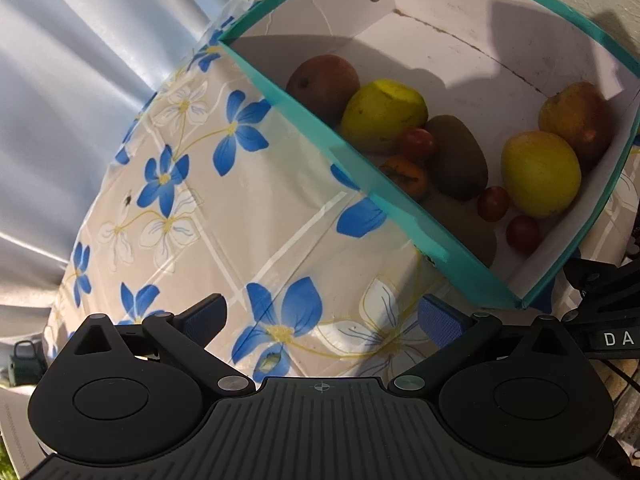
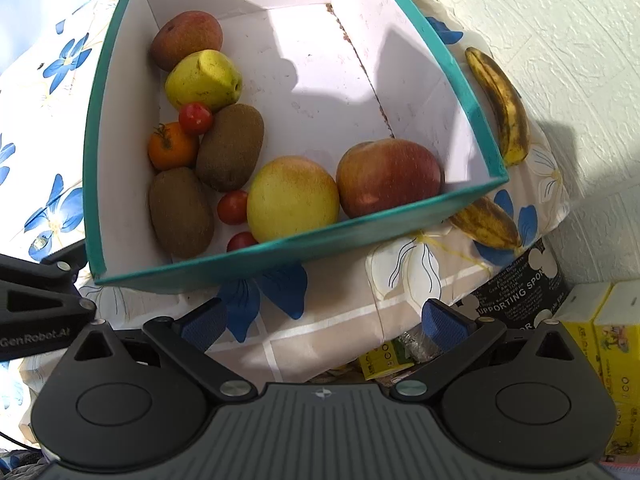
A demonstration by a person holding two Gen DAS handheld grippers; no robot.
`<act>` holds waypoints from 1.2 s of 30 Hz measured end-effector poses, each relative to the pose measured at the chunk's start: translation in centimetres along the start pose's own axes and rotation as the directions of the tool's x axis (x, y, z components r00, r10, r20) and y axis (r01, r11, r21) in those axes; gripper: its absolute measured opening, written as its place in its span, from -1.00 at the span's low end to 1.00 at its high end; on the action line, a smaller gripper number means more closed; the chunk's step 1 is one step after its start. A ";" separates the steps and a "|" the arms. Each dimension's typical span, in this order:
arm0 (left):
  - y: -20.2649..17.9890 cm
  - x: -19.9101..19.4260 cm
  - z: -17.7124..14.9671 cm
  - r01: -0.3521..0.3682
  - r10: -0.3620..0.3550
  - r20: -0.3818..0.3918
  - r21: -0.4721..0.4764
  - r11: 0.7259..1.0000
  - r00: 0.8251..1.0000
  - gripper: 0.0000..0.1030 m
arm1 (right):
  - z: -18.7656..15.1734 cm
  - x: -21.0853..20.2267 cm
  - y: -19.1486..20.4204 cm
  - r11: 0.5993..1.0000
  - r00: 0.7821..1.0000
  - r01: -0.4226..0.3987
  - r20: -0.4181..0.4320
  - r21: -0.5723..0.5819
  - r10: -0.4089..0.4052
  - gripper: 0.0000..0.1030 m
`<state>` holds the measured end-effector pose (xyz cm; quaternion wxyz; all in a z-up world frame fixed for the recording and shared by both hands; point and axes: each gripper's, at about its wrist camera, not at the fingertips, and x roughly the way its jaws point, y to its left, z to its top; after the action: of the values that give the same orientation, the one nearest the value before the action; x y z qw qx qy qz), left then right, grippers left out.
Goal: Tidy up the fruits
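Observation:
A teal-rimmed white box [image 2: 360,224] [image 1: 400,216] stands on the flowered table and holds several fruits: a red apple [image 2: 388,178], a yellow apple [image 2: 292,198], two kiwis [image 2: 230,146], a yellow-green fruit [image 2: 202,80], a reddish fruit [image 2: 186,38], an orange fruit [image 2: 172,146] and small red tomatoes [image 2: 195,118]. Two spotted bananas [image 2: 500,104] lie outside the box on its right. My right gripper [image 2: 322,322] is open and empty, in front of the box. My left gripper [image 1: 320,318] is open and empty over the tablecloth, left of the box.
The flowered tablecloth [image 1: 240,220] covers the table, with a pale curtain [image 1: 60,80] beyond its left edge. A white textured wall [image 2: 580,60] stands to the right. Yellow cartons [image 2: 600,328] and a black printed box [image 2: 516,292] sit below the table edge at right.

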<state>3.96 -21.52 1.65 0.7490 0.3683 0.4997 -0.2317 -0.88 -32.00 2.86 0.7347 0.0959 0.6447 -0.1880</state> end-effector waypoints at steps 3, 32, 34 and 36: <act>-0.2 0.3 0.4 0.004 -0.004 -0.002 0.016 1.000 1.000 1.00 | 0.3 0.0 0.0 1.000 1.000 0.009 0.007 -0.004 -0.009 1.00; -1.1 1.8 1.2 0.045 -0.042 -0.030 0.124 0.991 0.999 1.00 | 1.5 1.2 0.5 0.997 0.998 0.061 -0.011 -0.047 -0.062 1.00; -1.1 1.7 1.2 0.042 -0.039 -0.029 0.125 0.991 0.999 1.00 | 1.5 1.2 0.5 0.997 0.998 0.064 -0.015 -0.047 -0.064 1.00; -1.2 1.7 1.2 0.042 -0.038 -0.028 0.128 0.991 0.999 1.00 | 1.5 1.2 0.4 0.997 0.998 0.063 -0.017 -0.045 -0.064 1.00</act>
<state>4.49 -23.12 -0.05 0.7126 0.4084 0.5006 -0.2736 0.83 -32.37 1.84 0.7243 0.0606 0.6583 -0.1958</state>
